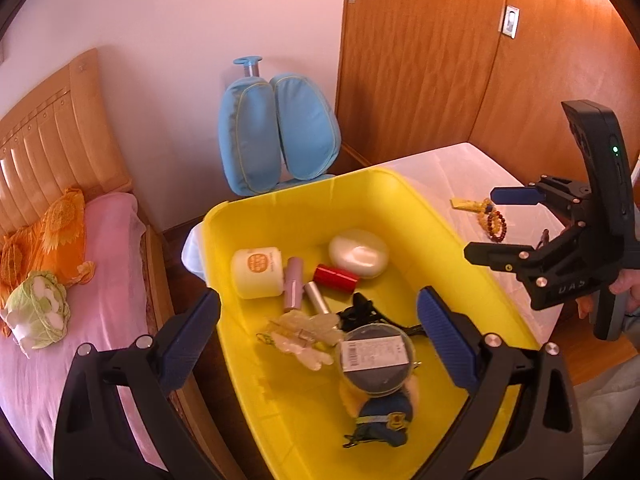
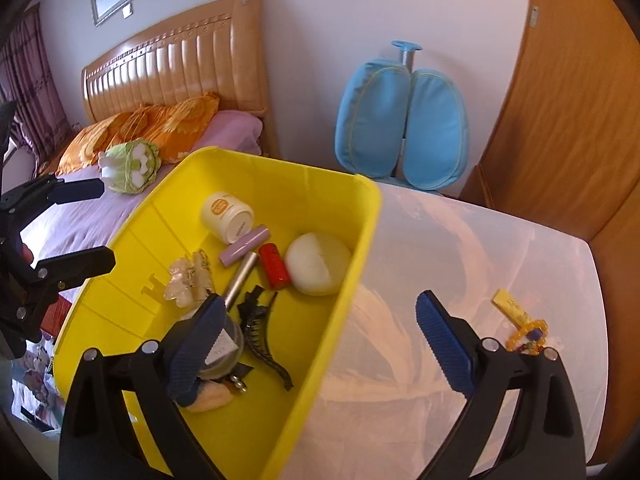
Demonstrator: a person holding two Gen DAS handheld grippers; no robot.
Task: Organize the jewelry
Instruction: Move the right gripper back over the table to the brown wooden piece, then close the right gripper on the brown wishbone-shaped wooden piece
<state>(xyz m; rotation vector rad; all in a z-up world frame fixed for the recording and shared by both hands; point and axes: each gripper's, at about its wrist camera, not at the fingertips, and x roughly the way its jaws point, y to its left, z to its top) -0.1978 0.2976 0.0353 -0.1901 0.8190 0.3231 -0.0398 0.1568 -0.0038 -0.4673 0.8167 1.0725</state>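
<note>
Both tongs stand wide with nothing between their pads: my left tongs (image 1: 318, 328) hang over the yellow tub (image 1: 404, 188) at the bottom of the left view, and my right tongs (image 2: 320, 344) straddle the tub's right wall at the bottom of the right view. Letters on the right tongs' body, seen at the right edge of the left view, look like "UAS". A clear round box (image 1: 376, 360) in the tub carries a white barcode label I cannot read; the cream jar (image 1: 258, 272) has an orange round mark, its writing too small. Bead bracelets (image 2: 526, 336) lie on the white tabletop (image 2: 460, 260) at the lower right of the right view, just beyond the right tongs' right finger, outside the tub, beside a yellow tag (image 2: 510, 308). Behind stand a bed (image 2: 200, 136) with a wooden headboard, a blue chair (image 2: 404, 120) and wooden doors (image 2: 568, 100).
</note>
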